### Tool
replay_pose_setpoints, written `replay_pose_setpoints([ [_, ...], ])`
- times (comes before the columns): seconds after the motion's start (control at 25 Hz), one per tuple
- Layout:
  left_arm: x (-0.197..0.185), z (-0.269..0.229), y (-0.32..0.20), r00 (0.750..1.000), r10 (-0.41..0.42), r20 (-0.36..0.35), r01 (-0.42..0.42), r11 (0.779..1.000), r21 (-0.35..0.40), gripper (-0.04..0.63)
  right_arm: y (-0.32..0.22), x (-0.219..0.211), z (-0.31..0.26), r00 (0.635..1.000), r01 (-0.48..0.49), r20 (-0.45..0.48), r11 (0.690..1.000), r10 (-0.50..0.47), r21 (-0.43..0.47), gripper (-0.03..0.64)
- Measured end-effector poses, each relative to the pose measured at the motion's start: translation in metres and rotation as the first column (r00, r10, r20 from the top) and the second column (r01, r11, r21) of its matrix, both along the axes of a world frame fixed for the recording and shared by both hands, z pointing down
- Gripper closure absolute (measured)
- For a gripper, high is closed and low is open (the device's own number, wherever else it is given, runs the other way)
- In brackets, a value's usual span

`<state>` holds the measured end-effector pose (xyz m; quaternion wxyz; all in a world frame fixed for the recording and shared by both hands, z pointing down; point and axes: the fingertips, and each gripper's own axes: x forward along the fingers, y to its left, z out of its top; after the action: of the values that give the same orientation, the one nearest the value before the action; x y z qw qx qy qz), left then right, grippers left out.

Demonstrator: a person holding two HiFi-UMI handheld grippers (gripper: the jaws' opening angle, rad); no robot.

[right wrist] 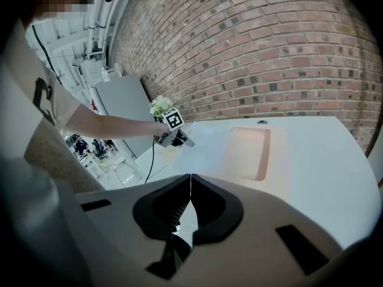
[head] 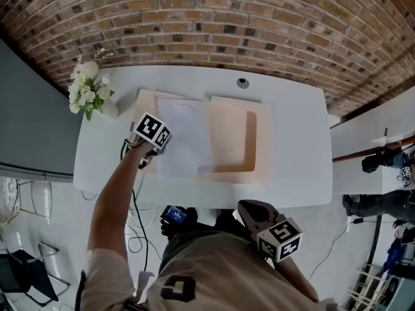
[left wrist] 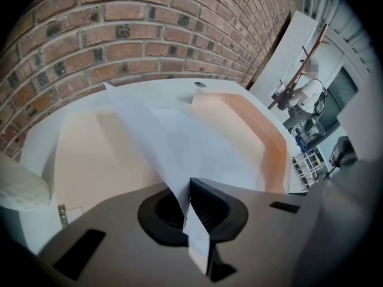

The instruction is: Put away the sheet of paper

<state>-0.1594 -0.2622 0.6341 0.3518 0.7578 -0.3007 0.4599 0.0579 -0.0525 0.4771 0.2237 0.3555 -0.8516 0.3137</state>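
A white sheet of paper (head: 179, 137) lies partly lifted over an open peach folder (head: 232, 142) on the white table (head: 295, 128). My left gripper (head: 157, 149) is at the sheet's left edge and is shut on it. In the left gripper view the sheet (left wrist: 179, 145) runs from the pinched corner between the left gripper (left wrist: 191, 217) jaws out over the folder (left wrist: 90, 160). My right gripper (head: 249, 209) hangs close to the person's body, off the table's front edge. Its jaws (right wrist: 190, 187) are shut with nothing in them.
A small vase of white flowers (head: 87, 91) stands at the table's back left corner. A round cable hole (head: 242, 82) sits near the back edge. A brick wall (head: 214, 18) runs behind the table. Cables (head: 139, 229) hang by the front left.
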Motion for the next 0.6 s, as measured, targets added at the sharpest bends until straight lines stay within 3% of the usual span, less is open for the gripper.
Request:
replay_pose_setpoints([
  [0.6, 0.024, 0.005, -0.002, 0.997, 0.079, 0.002, -0.079, 0.997, -0.018, 0.580, -0.009, 0.013, 0.000, 1.000, -0.018, 0.006, 1.000, 0.018, 0.002, 0.594],
])
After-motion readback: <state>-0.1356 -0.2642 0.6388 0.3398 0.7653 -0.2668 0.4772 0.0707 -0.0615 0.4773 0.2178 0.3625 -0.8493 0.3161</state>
